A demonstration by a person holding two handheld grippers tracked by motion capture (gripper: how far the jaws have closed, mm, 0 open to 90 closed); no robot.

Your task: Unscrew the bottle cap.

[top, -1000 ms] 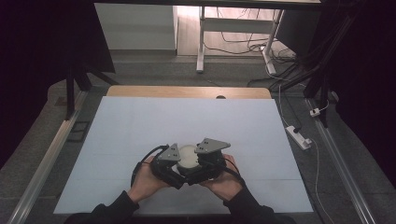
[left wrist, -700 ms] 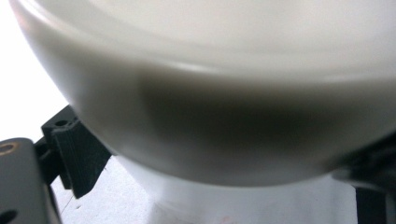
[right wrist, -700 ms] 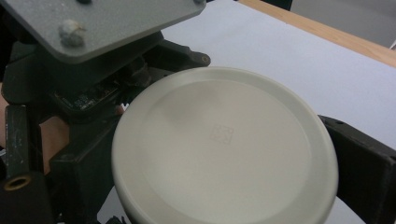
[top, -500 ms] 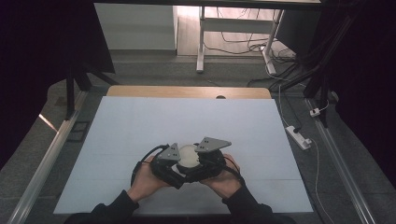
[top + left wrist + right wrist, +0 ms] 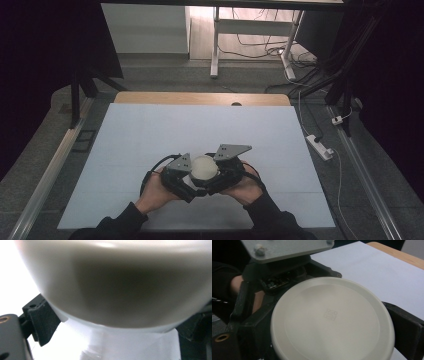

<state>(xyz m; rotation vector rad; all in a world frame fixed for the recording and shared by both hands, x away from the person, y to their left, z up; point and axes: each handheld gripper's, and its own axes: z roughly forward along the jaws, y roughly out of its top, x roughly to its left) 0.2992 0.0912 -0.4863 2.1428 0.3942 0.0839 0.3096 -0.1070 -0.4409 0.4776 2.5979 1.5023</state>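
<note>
Nothing has visibly shifted since a second ago: both hands remain at the near edge of the white counter. The left gripper and the right gripper face each other, each clamped on opposite sides of a round cream lid held between them just above the counter. Farther off, cables lie on the floor.

faint square emblem on lid, perhaps unlettered

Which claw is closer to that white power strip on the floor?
Right. The right claw is on the white disc's side facing the power strip; the left claw, opposite.
</note>
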